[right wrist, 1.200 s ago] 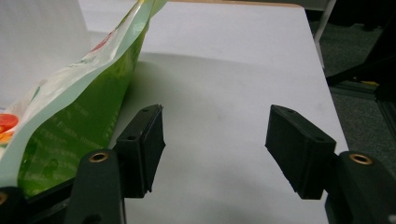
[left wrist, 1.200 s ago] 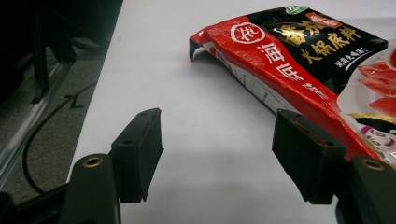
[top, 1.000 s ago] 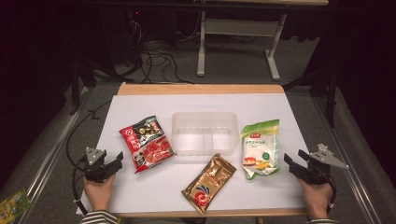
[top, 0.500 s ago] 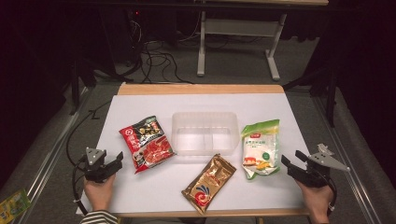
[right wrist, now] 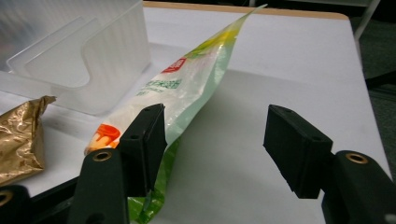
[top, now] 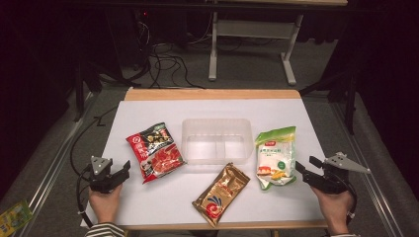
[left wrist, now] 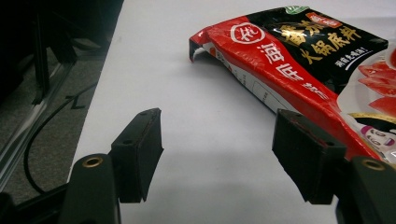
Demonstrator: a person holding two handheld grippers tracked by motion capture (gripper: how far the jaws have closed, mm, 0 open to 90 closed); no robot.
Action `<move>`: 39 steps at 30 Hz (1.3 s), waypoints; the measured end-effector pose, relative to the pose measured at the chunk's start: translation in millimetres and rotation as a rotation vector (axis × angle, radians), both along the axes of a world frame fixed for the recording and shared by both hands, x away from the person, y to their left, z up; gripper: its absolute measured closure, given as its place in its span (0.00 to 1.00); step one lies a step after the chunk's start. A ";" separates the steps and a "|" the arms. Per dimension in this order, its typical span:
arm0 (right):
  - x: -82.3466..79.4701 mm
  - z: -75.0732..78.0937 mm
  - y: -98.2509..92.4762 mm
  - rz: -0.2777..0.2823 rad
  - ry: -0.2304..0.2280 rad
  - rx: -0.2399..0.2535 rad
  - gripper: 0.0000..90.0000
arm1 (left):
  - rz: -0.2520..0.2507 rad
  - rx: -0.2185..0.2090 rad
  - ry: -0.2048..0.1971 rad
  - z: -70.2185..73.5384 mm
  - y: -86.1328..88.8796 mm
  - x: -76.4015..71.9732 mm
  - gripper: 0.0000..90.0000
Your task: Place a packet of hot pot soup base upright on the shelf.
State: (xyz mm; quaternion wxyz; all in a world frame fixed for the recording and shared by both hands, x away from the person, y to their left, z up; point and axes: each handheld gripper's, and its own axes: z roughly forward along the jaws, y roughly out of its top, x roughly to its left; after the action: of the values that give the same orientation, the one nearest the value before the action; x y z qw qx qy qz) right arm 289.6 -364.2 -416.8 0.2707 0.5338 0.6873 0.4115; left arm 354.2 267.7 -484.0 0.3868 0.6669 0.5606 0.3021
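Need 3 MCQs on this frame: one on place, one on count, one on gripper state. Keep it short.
1. What lies right of the clear tray in the high view?
A. green-and-white pouch
B. red-and-black pouch
C. gold pouch

2. How many pouches lie on the table?
A. two
B. three
C. four

3. How does the right gripper stand?
A. shut on a pouch
B. open, holding nothing
C. shut, empty

Key: 1 A, the green-and-white pouch lies beside the tray's right wall, the red-and-black pouch to its left. 2 B, those two plus the gold pouch in front. 3 B, its jaws stand wide apart, with the green-and-white pouch's edge just ahead of one jaw.
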 end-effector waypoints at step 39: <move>75.3 12.7 16.8 0.075 0.211 0.026 0.46 | 0.014 0.011 -0.002 -0.1 -1.6 -0.2 0.35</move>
State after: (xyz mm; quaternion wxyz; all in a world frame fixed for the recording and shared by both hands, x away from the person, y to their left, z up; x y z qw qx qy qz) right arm 364.8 -347.4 -404.1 0.1743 0.5516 0.7261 0.3716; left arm 354.1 266.0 -484.1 0.3815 0.6648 0.5633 0.3086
